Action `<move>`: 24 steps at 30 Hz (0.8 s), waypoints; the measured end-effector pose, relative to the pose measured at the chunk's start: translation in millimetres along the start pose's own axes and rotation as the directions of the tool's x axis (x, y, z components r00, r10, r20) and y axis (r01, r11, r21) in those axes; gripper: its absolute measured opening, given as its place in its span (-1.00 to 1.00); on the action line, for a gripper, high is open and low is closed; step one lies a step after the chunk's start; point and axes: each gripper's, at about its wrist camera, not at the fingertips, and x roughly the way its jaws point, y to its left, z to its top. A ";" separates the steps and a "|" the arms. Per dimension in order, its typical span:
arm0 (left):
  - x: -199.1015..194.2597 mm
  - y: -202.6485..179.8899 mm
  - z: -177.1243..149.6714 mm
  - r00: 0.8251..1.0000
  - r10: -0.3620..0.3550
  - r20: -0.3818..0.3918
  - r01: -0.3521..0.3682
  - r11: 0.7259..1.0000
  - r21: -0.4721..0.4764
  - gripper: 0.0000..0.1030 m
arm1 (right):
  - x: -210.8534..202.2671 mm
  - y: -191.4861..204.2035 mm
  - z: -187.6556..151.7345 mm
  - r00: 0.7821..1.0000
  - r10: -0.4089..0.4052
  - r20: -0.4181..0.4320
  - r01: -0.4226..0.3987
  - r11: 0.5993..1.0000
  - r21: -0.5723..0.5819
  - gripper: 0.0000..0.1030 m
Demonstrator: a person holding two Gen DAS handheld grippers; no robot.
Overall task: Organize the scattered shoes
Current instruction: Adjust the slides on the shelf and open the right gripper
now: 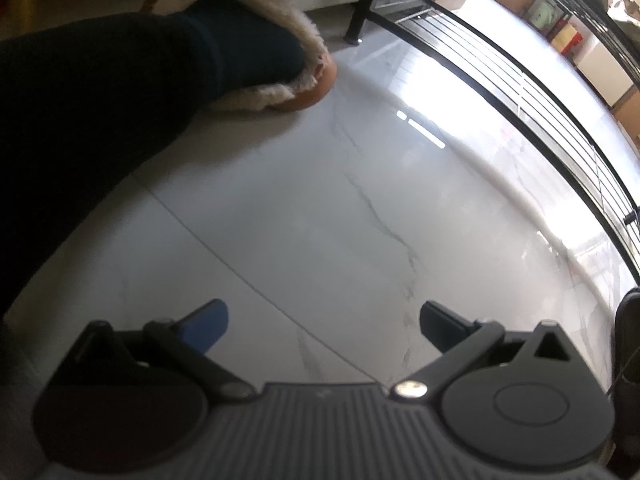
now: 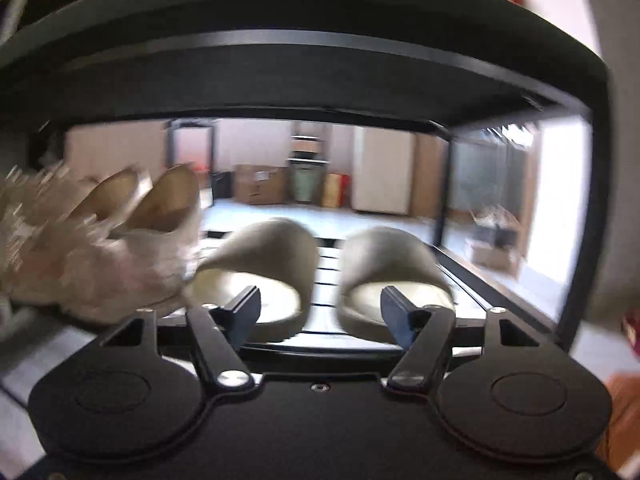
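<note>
Slippers, a pale pair, sit side by side on the rack shelf, beside fluffy heeled shoes. The right gripper hangs just before them, jaws wide and empty; whether placing or fetching, I cannot tell. The left gripper, equally wide and empty, hovers over bare floor.

Black slatted shoe rack and pale marble floor in front of me.
On my rack shelf: two beige slides side by side, furry cream shoes at their left. On floor: fur-lined slipper, worn on a foot.
</note>
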 end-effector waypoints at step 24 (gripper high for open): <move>-6.2 -0.8 2.4 0.999 0.002 0.045 -0.003 1.000 0.023 0.99 | -42.4 -11.2 -1.7 0.997 -0.072 0.002 0.072 0.997 0.029 1.00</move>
